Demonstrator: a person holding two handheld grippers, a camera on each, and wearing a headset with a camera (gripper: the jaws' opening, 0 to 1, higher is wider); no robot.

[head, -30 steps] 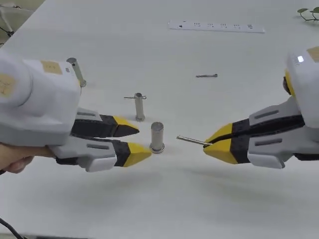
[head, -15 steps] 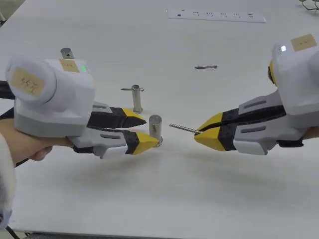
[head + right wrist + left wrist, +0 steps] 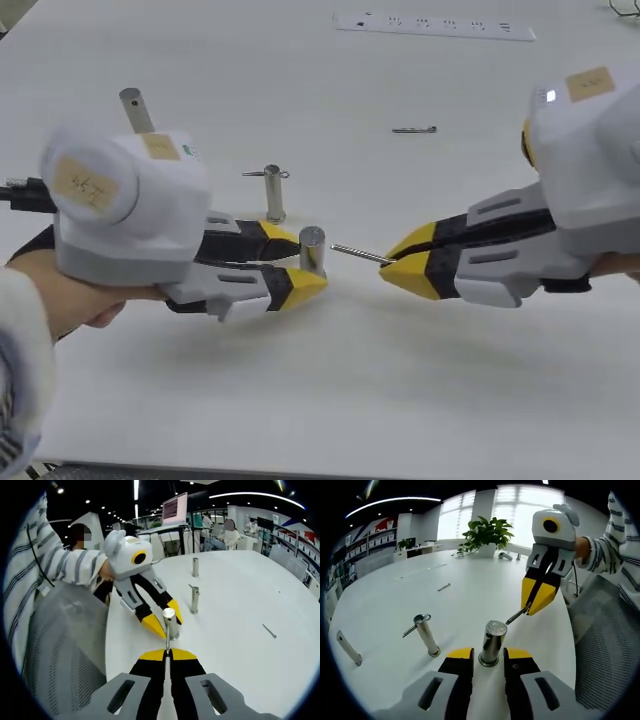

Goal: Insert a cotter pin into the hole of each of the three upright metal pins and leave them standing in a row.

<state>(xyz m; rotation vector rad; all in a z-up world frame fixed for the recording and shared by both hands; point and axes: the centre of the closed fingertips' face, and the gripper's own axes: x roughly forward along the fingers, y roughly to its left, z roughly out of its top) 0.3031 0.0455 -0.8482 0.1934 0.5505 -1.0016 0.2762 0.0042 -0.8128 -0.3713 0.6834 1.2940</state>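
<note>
Three metal pins stand on the white table. The near pin point(image 3: 312, 248) point(image 3: 492, 641) point(image 3: 169, 621) stands between the jaws of my left gripper point(image 3: 304, 262) point(image 3: 489, 656), which is open, with a thin gap on each side. My right gripper point(image 3: 393, 266) point(image 3: 167, 653) is shut on a cotter pin point(image 3: 354, 253) point(image 3: 516, 615) point(image 3: 167, 645); its free end points at the near pin's top and almost touches it. The middle pin point(image 3: 272, 192) point(image 3: 425, 634) point(image 3: 194, 599) carries a cotter pin through its hole. The far pin point(image 3: 133, 108) point(image 3: 347, 647) point(image 3: 195, 566) stands bare.
A loose cotter pin point(image 3: 413, 130) point(image 3: 444, 586) point(image 3: 269, 630) lies on the table beyond the grippers. A white power strip point(image 3: 433, 27) lies at the far edge. In the right gripper view a mesh chair point(image 3: 60, 650) stands beside the table.
My left gripper has moved forward so that its jaws now flank the near pin. My right gripper has moved left, bringing the cotter pin's tip up to that pin.
</note>
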